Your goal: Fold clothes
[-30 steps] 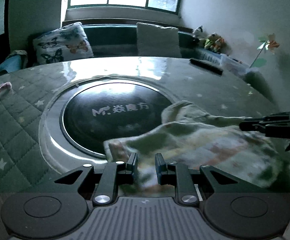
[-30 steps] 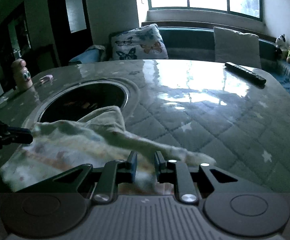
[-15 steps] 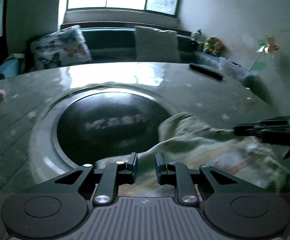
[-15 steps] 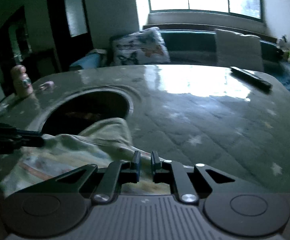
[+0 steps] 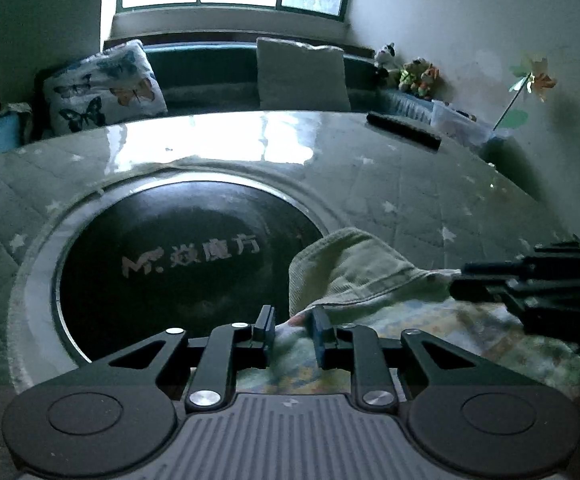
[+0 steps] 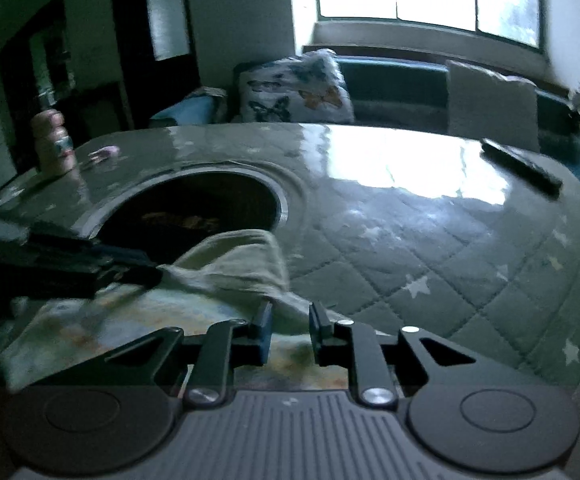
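A pale green garment (image 5: 370,276) with a pastel print lies bunched on the quilted table, its collar end raised beside the black disc. My left gripper (image 5: 290,330) is shut on the garment's near left edge, and cloth fills the gap between its jaws. From the right wrist view it reaches in at the left (image 6: 130,272) over the garment (image 6: 230,260). My right gripper (image 6: 290,326) has its jaws opening, with a fold of the garment lying between them and no pad pressing on it. Its dark fingers enter the left wrist view from the right (image 5: 462,280).
A round black disc (image 5: 186,264) with a white logo sits in a metal ring in the table (image 5: 410,200). A dark remote (image 5: 404,130) lies at the far right edge. A small figure (image 6: 54,140) and a pink object (image 6: 104,155) stand far left. Cushions line the bench behind.
The left gripper has carried the garment's left edge off the black disc toward the right, so the two grippers are closer together. The right jaws narrowed on the cloth, then widened again.
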{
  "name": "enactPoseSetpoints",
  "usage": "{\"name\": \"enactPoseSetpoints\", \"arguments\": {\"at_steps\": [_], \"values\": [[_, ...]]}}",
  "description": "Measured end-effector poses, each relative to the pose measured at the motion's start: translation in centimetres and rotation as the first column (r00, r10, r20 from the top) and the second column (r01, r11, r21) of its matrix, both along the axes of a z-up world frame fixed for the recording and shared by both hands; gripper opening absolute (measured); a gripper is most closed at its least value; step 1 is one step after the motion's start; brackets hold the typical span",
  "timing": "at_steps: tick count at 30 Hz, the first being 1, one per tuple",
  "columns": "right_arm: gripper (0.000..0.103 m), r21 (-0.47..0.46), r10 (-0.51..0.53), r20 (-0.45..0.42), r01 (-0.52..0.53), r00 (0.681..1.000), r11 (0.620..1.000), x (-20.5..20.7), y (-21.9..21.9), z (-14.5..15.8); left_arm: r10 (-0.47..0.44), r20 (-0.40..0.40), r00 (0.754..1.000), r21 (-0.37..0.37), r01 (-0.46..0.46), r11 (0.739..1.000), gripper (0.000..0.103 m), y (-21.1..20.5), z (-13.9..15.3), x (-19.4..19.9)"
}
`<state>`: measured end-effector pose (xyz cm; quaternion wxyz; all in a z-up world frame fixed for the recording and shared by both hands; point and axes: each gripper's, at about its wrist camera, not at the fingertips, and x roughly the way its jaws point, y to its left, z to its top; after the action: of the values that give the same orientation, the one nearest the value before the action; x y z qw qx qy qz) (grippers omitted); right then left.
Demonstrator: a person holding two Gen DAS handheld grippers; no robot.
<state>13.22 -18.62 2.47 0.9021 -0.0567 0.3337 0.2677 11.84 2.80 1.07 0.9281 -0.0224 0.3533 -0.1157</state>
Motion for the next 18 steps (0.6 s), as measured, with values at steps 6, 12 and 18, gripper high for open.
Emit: {"name": "enactPoseSetpoints", "arguments": {"at_steps": [6,12,18], "values": [[0.037,-0.035,0.125,0.027,-0.124,0.992,0.992,-4.6,1.3,1.0,-0.038,0.044,0.998,0.029,0.036,0.999,0.04,-0.3,1.0,-3.4],[0.041,-0.095,0.198,0.059,-0.192,0.978,0.977,-8.5,2.4,1.0,-0.086,0.068,0.994,0.069,0.081,0.994,0.051,-1.2,0.9,-7.5],[0.042,-0.156,0.223,0.069,-0.211,0.972,0.965,-10.6,3.3,-0.4,-0.115,0.072,0.991,0.12,0.105,0.987,0.051,-2.3,-0.3,-10.0]]}}
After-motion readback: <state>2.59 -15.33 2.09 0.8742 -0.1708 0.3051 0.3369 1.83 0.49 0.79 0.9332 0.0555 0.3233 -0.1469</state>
